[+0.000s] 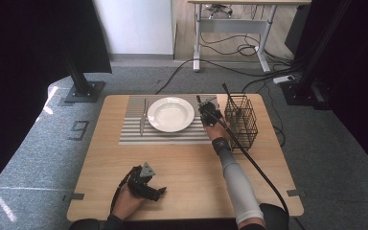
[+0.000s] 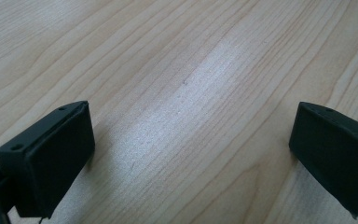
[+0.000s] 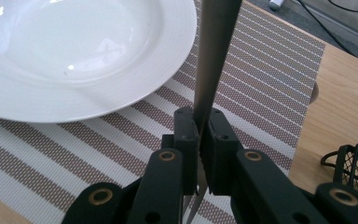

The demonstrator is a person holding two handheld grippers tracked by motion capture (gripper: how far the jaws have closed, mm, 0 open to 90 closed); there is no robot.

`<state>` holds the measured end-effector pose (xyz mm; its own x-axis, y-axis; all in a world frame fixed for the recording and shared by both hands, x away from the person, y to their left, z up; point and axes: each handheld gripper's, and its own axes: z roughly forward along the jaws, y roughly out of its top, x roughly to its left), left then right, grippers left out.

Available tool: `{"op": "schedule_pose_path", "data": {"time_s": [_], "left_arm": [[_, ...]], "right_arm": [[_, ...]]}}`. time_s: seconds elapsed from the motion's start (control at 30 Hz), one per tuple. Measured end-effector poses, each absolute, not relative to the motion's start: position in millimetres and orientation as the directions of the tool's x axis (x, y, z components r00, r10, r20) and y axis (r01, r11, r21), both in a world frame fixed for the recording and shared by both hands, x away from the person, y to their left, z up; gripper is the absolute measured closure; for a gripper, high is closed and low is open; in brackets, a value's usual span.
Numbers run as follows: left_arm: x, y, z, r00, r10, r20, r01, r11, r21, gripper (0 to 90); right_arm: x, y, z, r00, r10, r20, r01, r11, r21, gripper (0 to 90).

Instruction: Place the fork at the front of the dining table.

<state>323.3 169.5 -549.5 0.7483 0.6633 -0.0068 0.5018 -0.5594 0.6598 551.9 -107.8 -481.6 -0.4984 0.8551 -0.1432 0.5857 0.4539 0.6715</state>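
Note:
A white deep plate sits on a striped placemat at the table's far middle. A knife lies on the mat to the left of the plate. My right gripper hovers over the mat's right part, just beside the plate's rim, shut on the grey metal handle of a utensil. I cannot tell which kind of utensil it is. My left gripper rests low over bare wood near the front edge, open, nothing between its jaws.
A black wire basket stands at the table's far right, close to my right gripper, with a dark utensil sticking up from it. The right gripper's cable trails back over the table's right side.

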Motion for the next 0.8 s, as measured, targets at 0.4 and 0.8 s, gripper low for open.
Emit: {"op": "schedule_pose_path", "data": {"time_s": [0.4, 0.8], "left_arm": [[323.0, 168.0, -549.5, 0.752, 0.660, -0.007, 0.499, -0.562, 0.660, 0.0], [323.0, 167.3, -549.4, 0.754, 0.657, -0.006, 0.497, -0.564, 0.660, 0.0]], "right_arm": [[571.2, -108.5, -493.9, -0.454, 0.881, -0.135, 0.618, 0.420, 0.664, 85.2], [589.6, -106.9, -513.6, -0.420, 0.899, -0.124, 0.659, 0.396, 0.639, 85.5]]}}
